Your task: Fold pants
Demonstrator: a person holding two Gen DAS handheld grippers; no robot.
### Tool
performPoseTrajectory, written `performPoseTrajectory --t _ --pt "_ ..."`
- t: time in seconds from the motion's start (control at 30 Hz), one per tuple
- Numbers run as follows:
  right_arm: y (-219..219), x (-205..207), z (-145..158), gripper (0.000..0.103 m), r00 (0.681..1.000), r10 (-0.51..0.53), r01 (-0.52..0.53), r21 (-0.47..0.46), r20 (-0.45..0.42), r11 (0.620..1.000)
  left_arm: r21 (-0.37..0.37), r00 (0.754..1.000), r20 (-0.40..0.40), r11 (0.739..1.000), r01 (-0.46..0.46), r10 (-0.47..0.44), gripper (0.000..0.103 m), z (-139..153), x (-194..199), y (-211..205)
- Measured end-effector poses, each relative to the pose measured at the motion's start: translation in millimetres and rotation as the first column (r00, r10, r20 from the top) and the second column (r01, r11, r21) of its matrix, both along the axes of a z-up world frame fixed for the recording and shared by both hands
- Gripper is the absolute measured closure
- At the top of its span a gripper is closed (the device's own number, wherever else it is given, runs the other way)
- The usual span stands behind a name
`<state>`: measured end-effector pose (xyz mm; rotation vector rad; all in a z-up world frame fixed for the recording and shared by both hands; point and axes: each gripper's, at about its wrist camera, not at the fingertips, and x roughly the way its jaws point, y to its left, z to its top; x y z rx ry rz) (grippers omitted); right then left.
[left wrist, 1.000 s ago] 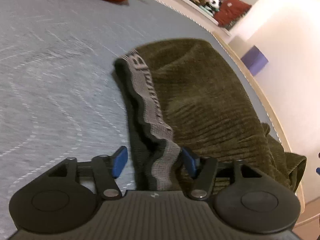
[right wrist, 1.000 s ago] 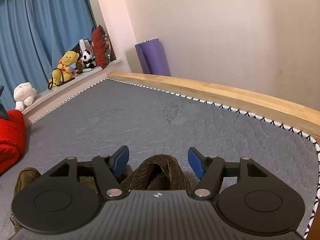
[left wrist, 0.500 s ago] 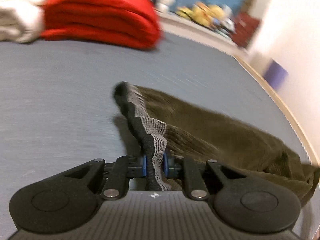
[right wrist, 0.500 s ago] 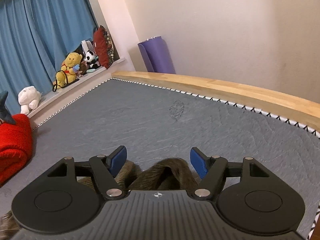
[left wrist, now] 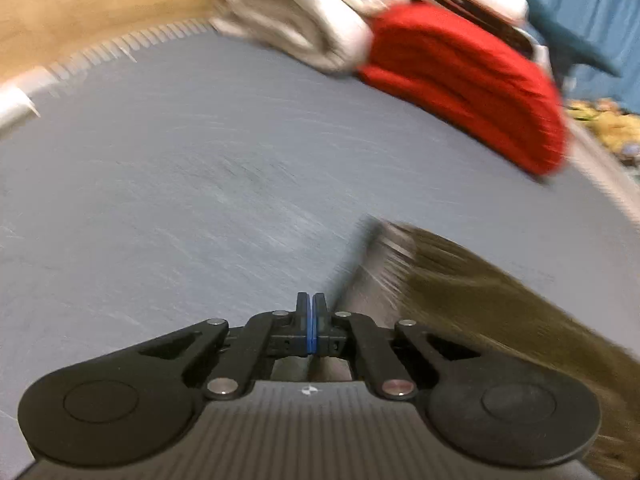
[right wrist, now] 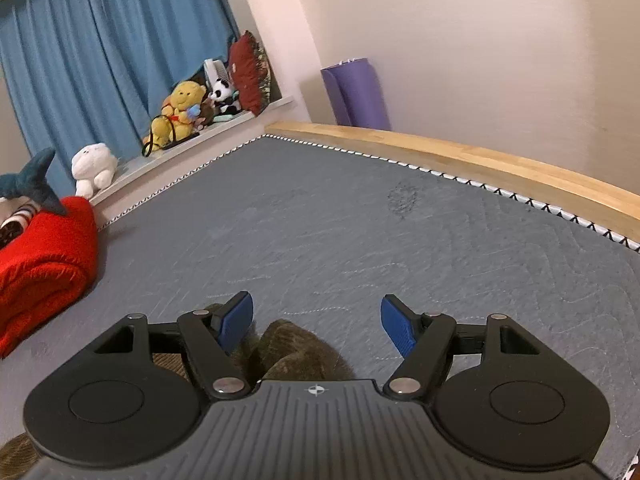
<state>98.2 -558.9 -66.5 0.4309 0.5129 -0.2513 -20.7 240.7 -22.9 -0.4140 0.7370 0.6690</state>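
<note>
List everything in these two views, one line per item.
pants: one, olive-brown, on the mattress by both grippers
mattress: one, grey, under everything
blanket: one, red, folded, far edge of the mattress
white bedding: one pile, beside the blanket
bed rail: one, light wood, along the mattress edge
curtain: blue, behind the ledge
soft toys: four, yellow, panda and white on the ledge, a shark by the blanket
cushion: one, dark red, end of the ledge
rolled mat: one, purple, against the wall
left gripper: black, blue pads, shut
right gripper: black, blue pads, open over a pants fold
</note>
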Motion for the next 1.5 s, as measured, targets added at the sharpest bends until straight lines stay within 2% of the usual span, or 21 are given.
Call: performPoseTrajectory --t 0.03,0.07,0.13,0.27,0.4,0.47,0.5,0.57,0.63,0.67,0.77,0.8,0.87,0.9,1.1,1.13,1.17,1.23,1.27,1.37,1.5 --pt "1 0 0 0.03 1.0 0.002 -0.002 0.005 -0.004 1.0 0.005 1.0 0.002 1.0 -0.005 0.005 0.103 4 -2 1" --pt "2 -1 0 0.029 1.0 0.005 -0.005 0.015 -0.01 1.0 -0.038 1.0 0.014 0.999 0.001 -0.001 0.102 8 -6 -1" --pt "2 0 0 0.029 1.0 0.013 -0.012 0.035 -0.024 0.999 -0.147 0.995 0.063 0.986 0.082 -0.073 0.098 12 -12 -11" --pt "7 5 -3 0.029 0.998 0.021 -0.017 0.058 -0.067 0.998 -0.116 0.977 0.037 0.97 0.213 -0.211 0.087 23 -7 -65" --pt "8 9 -4 0.029 0.996 0.029 -0.021 0.098 -0.082 0.995 -0.165 0.937 0.084 0.923 0.348 -0.338 0.081 25 5 -106" --pt "5 9 -8 0.031 0.997 0.025 -0.018 0.095 -0.076 0.995 -0.12 0.908 0.096 0.901 0.418 -0.409 0.078 18 9 -133" --pt "1 10 -12 0.033 0.997 0.024 -0.017 0.095 -0.076 0.995 -0.046 0.888 0.06 0.887 0.46 -0.457 0.077 13 9 -155" --pt "-6 14 -22 0.059 0.994 0.027 -0.015 0.114 -0.107 0.993 0.047 0.86 -0.057 0.859 0.51 -0.508 0.078 -2 18 -186" --pt "-15 20 -34 0.068 0.99 0.056 -0.036 0.154 -0.126 0.987 0.061 0.822 -0.042 0.82 0.57 -0.568 0.077 -4 16 -206" --pt "-18 23 -39 0.068 0.989 0.067 -0.046 0.158 -0.134 0.986 0.056 0.809 -0.034 0.807 0.588 -0.587 0.077 -4 12 -210" --pt "-22 38 -55 0.063 0.977 0.128 -0.097 0.18 -0.169 0.979 0.045 0.792 -0.029 0.791 0.61 -0.609 0.075 -3 17 -217" --pt "-23 45 -61 0.056 0.972 0.149 -0.113 0.195 -0.181 0.974 0.038 0.788 -0.024 0.787 0.616 -0.616 0.074 -3 18 -218" --pt "-26 56 -72 0.02 0.964 0.174 -0.125 0.233 -0.202 0.964 0.031 0.782 -0.018 0.782 0.623 -0.623 0.068 -3 24 -212" --pt "-26 61 -78 0.016 0.96 0.192 -0.135 0.26 -0.206 0.956 0.032 0.78 -0.021 0.779 0.626 -0.626 0.067 -5 28 -210" --pt "-28 86 -106 0.017 0.952 0.218 -0.132 0.356 -0.214 0.925 0.029 0.766 -0.038 0.766 0.642 -0.641 0.066 -13 36 -198" --pt "-27 88 -108 0.027 0.952 0.219 -0.132 0.356 -0.215 0.925 0.029 0.767 -0.037 0.766 0.642 -0.641 0.066 -12 36 -197" --pt "-26 90 -108 0.05 0.952 0.223 -0.138 0.356 -0.209 0.924 0.029 0.77 -0.037 0.77 0.638 -0.637 0.065 -10 35 -194" --pt "-19 92 -105 0.081 0.955 0.223 -0.144 0.35 -0.195 0.926 0.03 0.777 -0.036 0.776 0.629 -0.629 0.064 -8 34 -192" --pt "-13 95 -102 0.088 0.953 0.239 -0.164 0.35 -0.185 0.922 0.029 0.78 -0.035 0.779 0.626 -0.625 0.064 -7 34 -191" --pt "2 90 -80 0.09 0.955 0.271 -0.224 0.303 -0.121 0.926 0.025 0.783 -0.031 0.783 0.622 -0.621 0.064 -6 32 -190" --pt "1 57 -37 0.091 0.982 0.19 -0.185 0.285 0.009 0.94 0.029 0.774 -0.017 0.773 0.633 -0.633 0.064 -2 28 -191"
